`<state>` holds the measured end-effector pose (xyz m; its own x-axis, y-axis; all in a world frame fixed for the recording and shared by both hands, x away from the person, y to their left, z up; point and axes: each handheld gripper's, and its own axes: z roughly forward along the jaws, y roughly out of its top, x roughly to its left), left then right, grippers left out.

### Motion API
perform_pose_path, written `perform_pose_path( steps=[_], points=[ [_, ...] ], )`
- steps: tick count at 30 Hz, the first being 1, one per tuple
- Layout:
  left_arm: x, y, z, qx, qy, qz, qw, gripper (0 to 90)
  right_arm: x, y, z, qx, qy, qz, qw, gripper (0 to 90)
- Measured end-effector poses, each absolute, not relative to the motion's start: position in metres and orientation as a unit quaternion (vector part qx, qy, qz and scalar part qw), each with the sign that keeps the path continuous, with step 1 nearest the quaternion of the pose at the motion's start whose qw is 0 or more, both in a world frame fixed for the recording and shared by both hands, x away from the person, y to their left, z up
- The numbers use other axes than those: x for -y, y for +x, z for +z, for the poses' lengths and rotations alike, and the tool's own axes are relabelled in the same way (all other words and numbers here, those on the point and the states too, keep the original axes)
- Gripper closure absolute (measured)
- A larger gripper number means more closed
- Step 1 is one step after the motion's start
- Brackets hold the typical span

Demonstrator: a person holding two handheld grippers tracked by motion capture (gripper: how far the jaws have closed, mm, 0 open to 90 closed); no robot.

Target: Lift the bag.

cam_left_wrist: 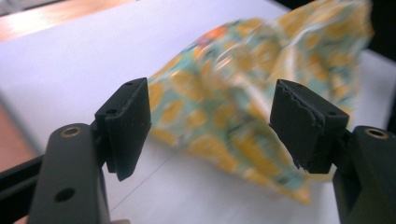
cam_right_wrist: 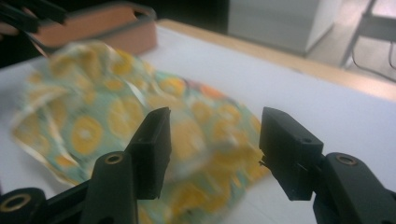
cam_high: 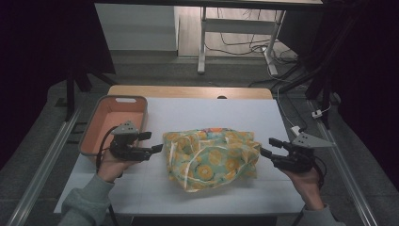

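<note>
One patterned cloth (cam_high: 211,157) lies between the fingers of two grippers, left (cam_high: 155,142) and right (cam_high: 267,147); one basket (cam_high: 89,131) sits behind the left fingers.

A crumpled cloth (cam_high: 211,157) lies in a loose heap near the middle of the white table (cam_high: 197,113). It is pale teal, printed with yellow-orange citrus slices and edged in a light trim (one orange patch shows near its far side). Folds bunch it up off the surface, with its edges turned in unevenly. It sits just right of the orange bin (cam_high: 115,117), apart from it.
</note>
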<state>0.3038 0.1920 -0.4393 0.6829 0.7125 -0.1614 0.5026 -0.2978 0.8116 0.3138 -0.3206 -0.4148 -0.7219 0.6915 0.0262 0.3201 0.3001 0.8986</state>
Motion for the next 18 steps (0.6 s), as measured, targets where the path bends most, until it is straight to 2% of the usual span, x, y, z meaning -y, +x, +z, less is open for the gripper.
perform_pose_path(
  steps=[6, 18],
  points=[
    [-0.196, 0.296, -0.452, -0.389, 0.809, 0.132, 0.419, 29.8, 0.331, 0.323, -0.441, -0.796, 0.341, 0.464, 0.189, 43.4],
    [-0.201, 0.275, -0.467, -0.397, 0.807, 0.138, 0.415, 30.3, 0.325, 0.316, -0.462, -0.816, 0.322, 0.442, 0.187, 43.4]
  ],
)
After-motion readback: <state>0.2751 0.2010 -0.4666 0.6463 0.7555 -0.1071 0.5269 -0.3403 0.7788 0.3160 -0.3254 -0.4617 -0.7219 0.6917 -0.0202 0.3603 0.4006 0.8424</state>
